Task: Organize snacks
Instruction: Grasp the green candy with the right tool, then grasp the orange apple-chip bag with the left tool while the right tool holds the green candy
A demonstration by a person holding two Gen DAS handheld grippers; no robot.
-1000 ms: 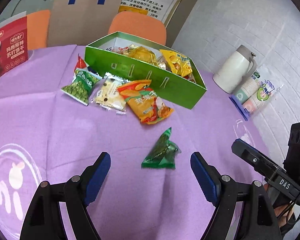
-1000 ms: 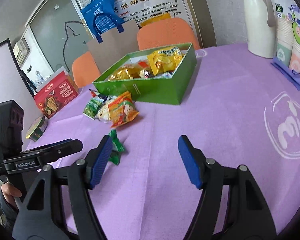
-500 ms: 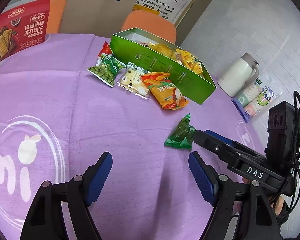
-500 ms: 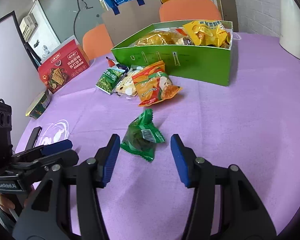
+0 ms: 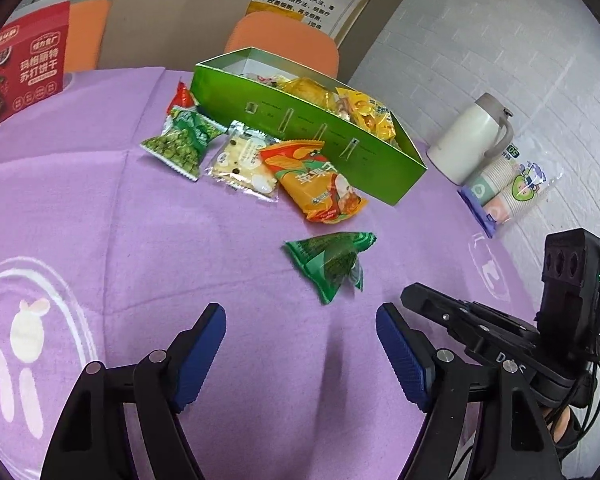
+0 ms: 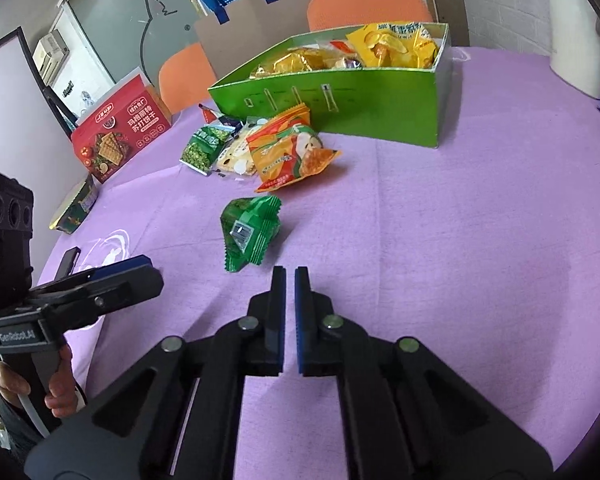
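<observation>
Nearest in the left wrist view, the left gripper (image 5: 300, 344) hangs over the purple-clothed surface (image 5: 100, 220) with its blue pads spread wide and nothing between them. The right gripper (image 6: 290, 280) has its pads drawn nearly together with only a thin slit left, gripping nothing; the left view shows just its black body at the lower right, so this closure is readable from the right view alone. Only the right wrist view shows a hand (image 6: 56, 388) on the left tool's handle.

Just ahead of both grippers lies the small green triangular snack packet (image 5: 330, 262), free on the cloth and touched by neither. Its barcode label faces the right camera.

Beyond it, near the box front, sit an orange chip bag (image 5: 316, 184), a clear cracker pack (image 5: 242, 160) and a green pea bag (image 5: 182, 142), overlapping one another. Behind them stands the open green box (image 5: 312, 128) holding yellow snack bags.

Farther right, the left view shows a white thermos (image 5: 470, 140) and sleeved paper cups (image 5: 508, 190). A red cracker carton (image 6: 120, 128) stands far left.
</observation>
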